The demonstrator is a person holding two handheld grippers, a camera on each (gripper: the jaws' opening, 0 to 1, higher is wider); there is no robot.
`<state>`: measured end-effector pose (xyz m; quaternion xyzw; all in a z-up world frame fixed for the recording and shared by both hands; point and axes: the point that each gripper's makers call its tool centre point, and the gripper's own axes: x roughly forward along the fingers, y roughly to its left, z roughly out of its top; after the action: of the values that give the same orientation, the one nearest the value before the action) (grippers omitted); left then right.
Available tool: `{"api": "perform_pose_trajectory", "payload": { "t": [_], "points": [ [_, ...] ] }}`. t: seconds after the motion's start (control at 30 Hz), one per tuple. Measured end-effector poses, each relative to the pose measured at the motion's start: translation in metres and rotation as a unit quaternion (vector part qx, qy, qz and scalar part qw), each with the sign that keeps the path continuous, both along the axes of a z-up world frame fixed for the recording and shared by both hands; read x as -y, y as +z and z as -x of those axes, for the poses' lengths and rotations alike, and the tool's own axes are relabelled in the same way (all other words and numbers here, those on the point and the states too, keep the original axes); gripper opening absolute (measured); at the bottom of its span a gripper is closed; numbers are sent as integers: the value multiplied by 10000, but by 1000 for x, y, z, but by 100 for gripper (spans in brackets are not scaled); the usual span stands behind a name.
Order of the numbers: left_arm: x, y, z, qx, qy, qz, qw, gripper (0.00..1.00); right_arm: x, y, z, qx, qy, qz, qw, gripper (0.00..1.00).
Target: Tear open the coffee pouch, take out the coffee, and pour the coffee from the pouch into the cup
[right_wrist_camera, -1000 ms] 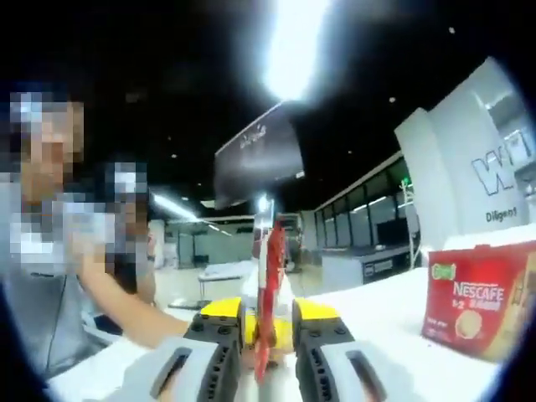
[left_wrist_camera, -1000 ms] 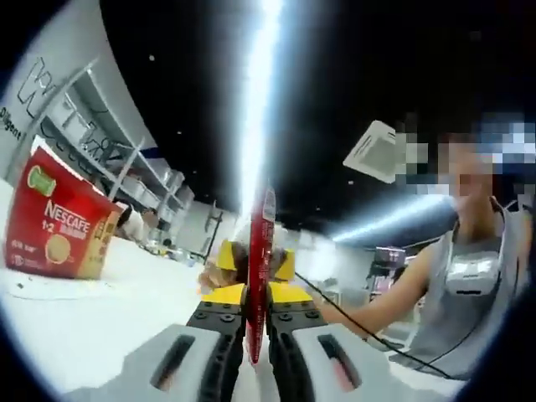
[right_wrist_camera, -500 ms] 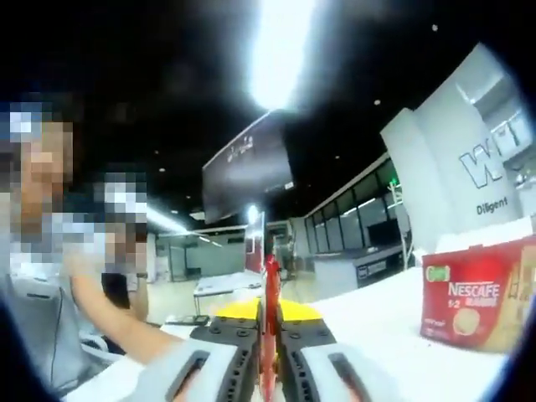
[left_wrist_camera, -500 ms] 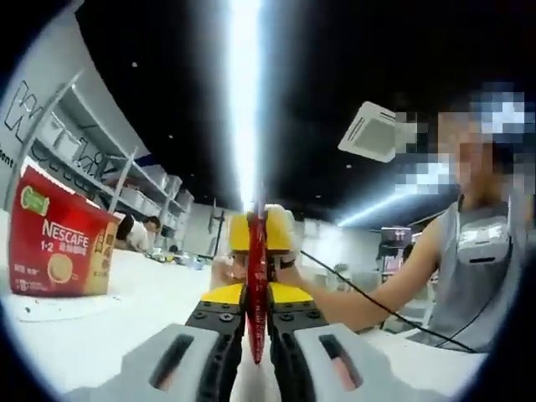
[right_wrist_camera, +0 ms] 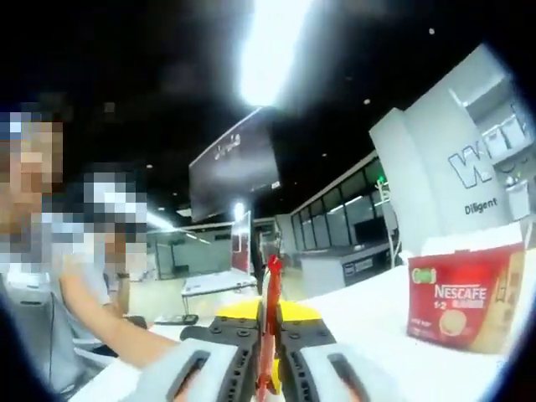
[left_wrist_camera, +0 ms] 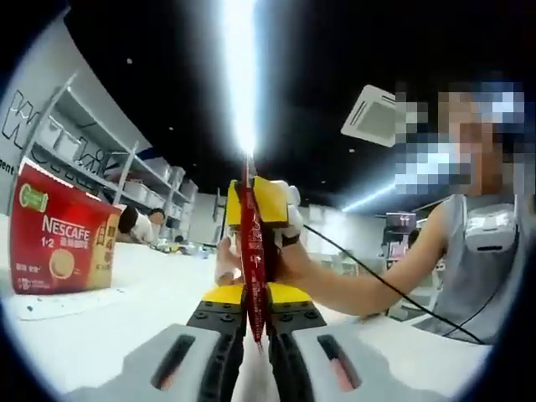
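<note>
- Both tools are pinched tight on the same red coffee pouch [left_wrist_camera: 254, 276], held edge-on up above the tabletop [left_wrist_camera: 100, 327]. The left tool [left_wrist_camera: 255, 335] has the lower end, and the right tool [right_wrist_camera: 268, 352] grips from the opposite side.
- My guess is this is the tearing bit, so grips should sit close together at one edge and pull apart in opposite directions, keeping the pouch upright so nothing spills.
- The red Nescafe box [left_wrist_camera: 59, 234] sits off to the side, well clear. A person's hand [left_wrist_camera: 293, 260] is just behind the pouch.
</note>
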<state>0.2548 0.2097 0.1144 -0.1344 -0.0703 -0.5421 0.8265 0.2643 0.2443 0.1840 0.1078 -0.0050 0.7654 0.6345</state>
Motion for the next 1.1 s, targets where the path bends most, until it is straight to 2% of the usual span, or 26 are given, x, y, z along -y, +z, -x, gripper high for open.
{"api": "perform_pose_trajectory", "payload": {
  "t": [0.13,0.27,0.53,0.67,0.83,0.97,1.1],
  "points": [
    [1,3,3,110,-27,38,9999,11,-1,3,4,49,14,10,10000,7],
    [1,6,4,235,-63,87,9997,10,-3,7,12,297,13,84,9995,7],
    [2,5,5,188,-128,80,9997,10,-2,5,12,515,-24,176,9985,7],
    [2,5,4,169,-130,71,9997,10,-1,5,11,502,-20,167,9986,7],
    [-4,3,-2,26,38,96,9999,11,6,2,3,622,-124,238,9977,7],
    [-14,11,-3,28,87,353,9993,11,15,2,-6,490,-83,205,9986,6],
    [-25,20,-4,68,147,629,9979,11,22,-2,-9,491,2,234,9985,6]
  ]
}}
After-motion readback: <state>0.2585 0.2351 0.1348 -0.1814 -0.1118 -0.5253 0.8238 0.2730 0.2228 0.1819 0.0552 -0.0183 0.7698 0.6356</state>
